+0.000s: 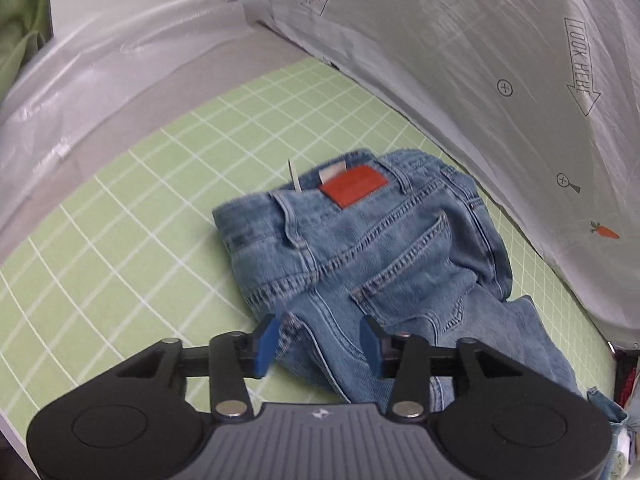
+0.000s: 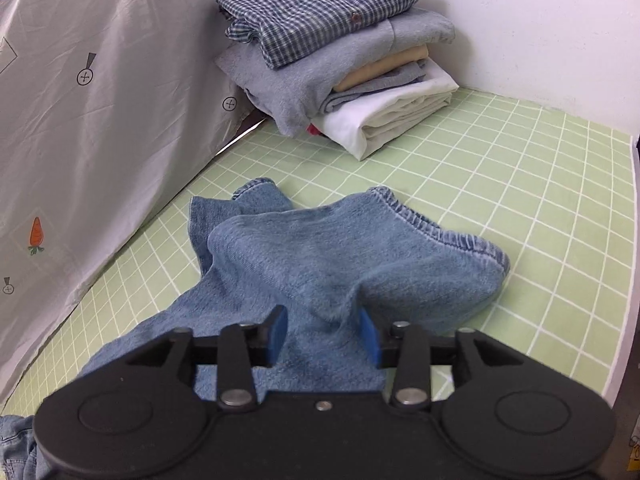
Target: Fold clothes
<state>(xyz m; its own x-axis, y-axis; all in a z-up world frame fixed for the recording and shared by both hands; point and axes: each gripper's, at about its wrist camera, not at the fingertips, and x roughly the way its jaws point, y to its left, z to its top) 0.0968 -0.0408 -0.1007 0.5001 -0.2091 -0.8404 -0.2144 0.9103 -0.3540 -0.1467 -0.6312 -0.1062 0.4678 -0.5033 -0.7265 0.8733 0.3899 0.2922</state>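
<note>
Light blue jeans (image 1: 380,240) lie crumpled on a green grid mat (image 1: 140,220). In the left wrist view their waistband shows, with a red leather patch (image 1: 354,190) and a back pocket. My left gripper (image 1: 318,344) hovers open at the near edge of the seat; a denim fold lies between its blue pads (image 1: 266,342) without being pinched. The right wrist view shows the leg ends of the jeans (image 2: 320,248), hems bunched on the mat (image 2: 520,200). My right gripper (image 2: 323,334) is open over a raised fold, with denim between the pads.
A stack of folded clothes (image 2: 340,60) with a checked shirt on top sits in the far corner against a white wall. A grey sheet with carrot prints (image 1: 480,80) (image 2: 100,120) hangs along one side of the mat. Clear plastic (image 1: 80,80) borders the far left.
</note>
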